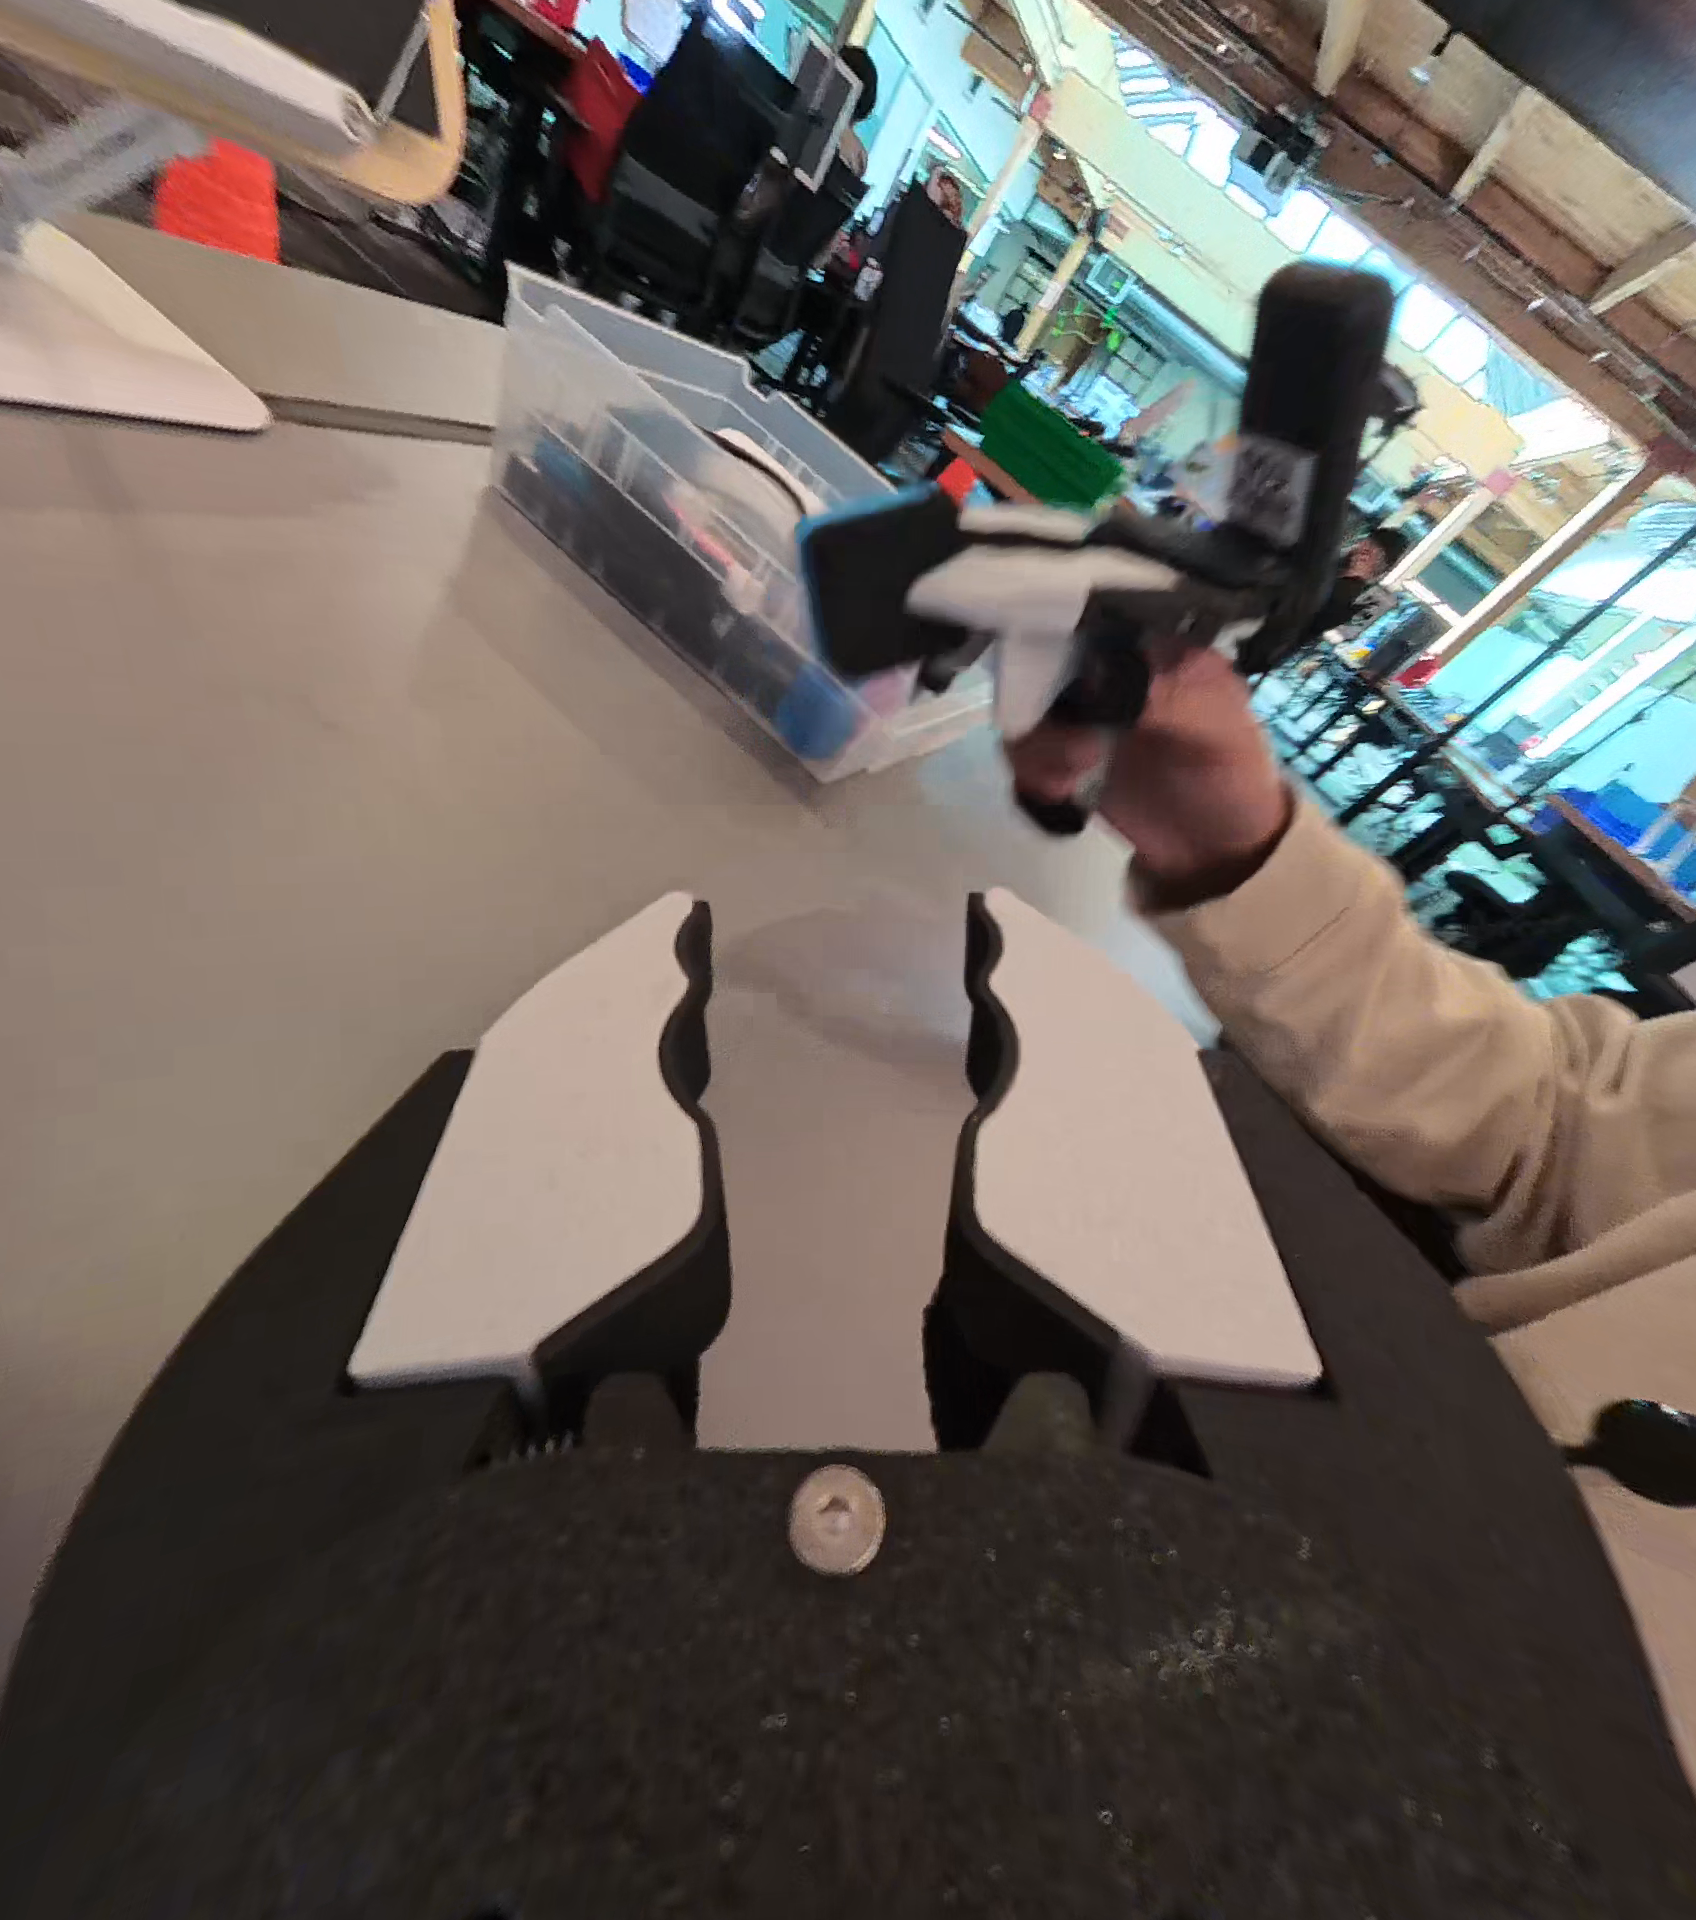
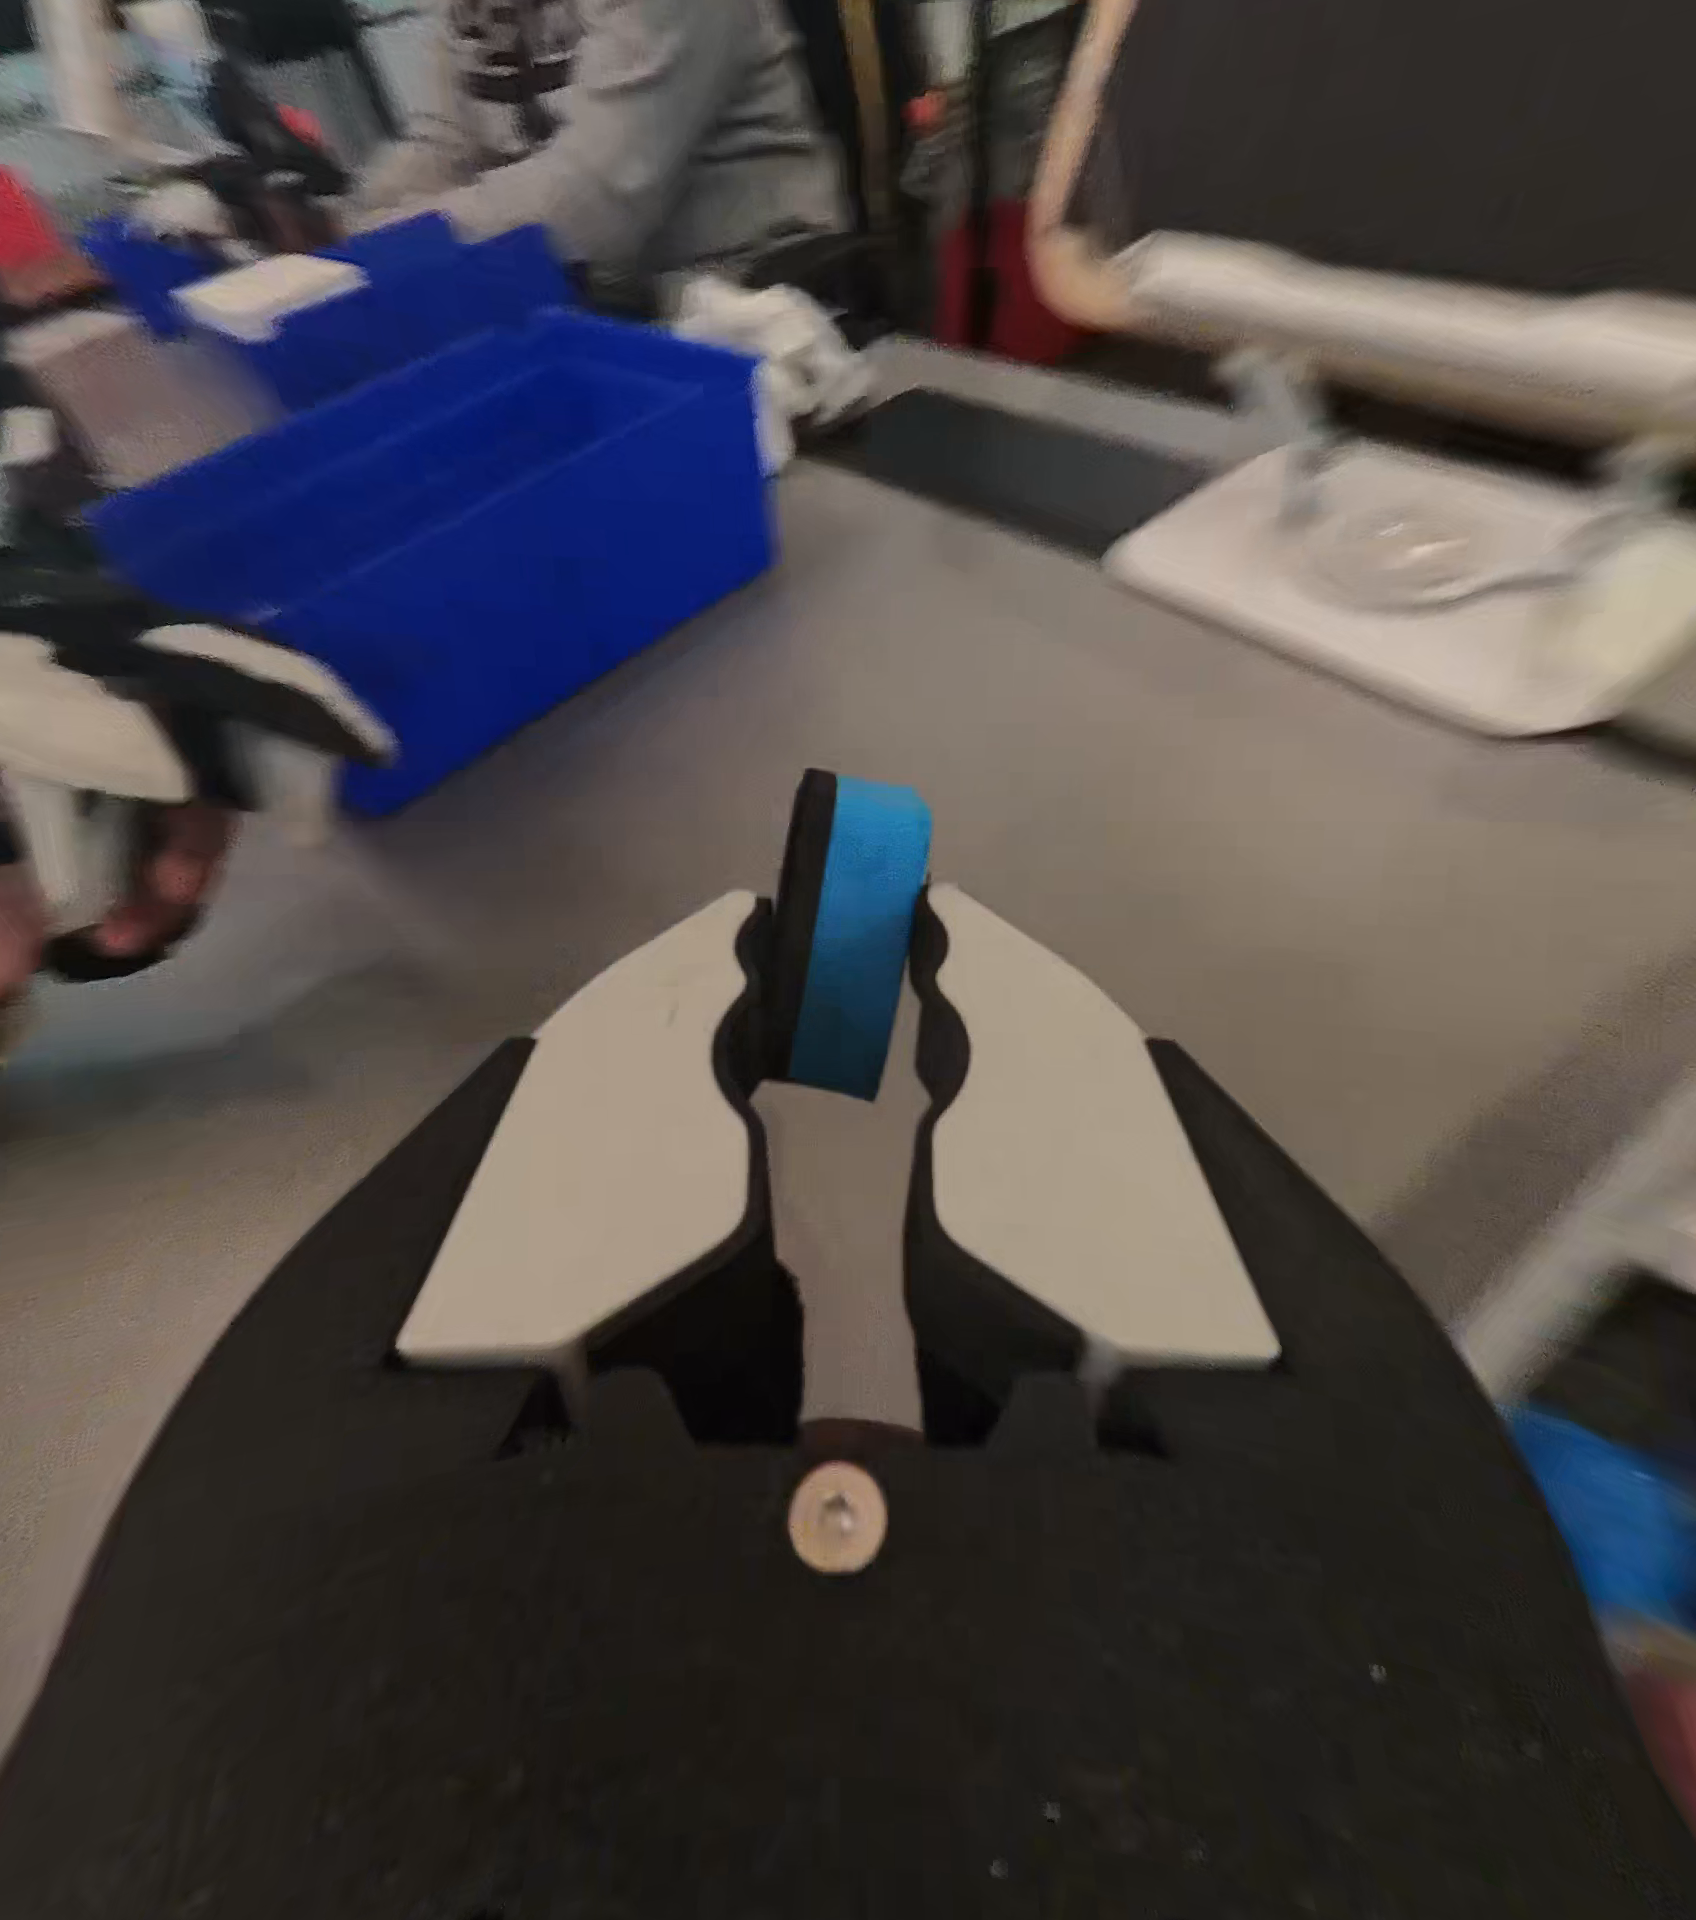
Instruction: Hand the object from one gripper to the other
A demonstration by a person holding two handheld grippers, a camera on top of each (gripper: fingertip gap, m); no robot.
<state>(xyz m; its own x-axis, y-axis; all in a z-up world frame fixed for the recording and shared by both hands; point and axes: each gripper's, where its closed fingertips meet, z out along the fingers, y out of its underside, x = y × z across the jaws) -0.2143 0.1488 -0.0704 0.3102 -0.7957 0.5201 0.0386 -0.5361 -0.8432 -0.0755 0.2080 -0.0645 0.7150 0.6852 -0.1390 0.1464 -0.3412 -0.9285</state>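
The object is a small blue and black eraser block [image 2: 849, 935]. My right gripper [image 2: 839, 914] is shut on it, held upright between the fingertips above the grey table [image 2: 1187, 831]. In the left wrist view the right gripper [image 1: 937, 613] shows ahead and to the right, raised above the table, with the block [image 1: 875, 582] in its fingers. My left gripper [image 1: 839, 914] is open and empty, low over the table [image 1: 200, 779], apart from the block. The left gripper also shows blurred at the left edge of the right wrist view [image 2: 231, 707].
A clear plastic organiser box [image 1: 678, 520] stands on the table ahead of the left gripper. A blue bin [image 2: 470, 540] stands at the left. A white lamp base [image 2: 1426, 592] sits at the back. A beige sleeve [image 1: 1395, 1091] crosses the right side. The grippers' ends are close to 15 centimeters from one another.
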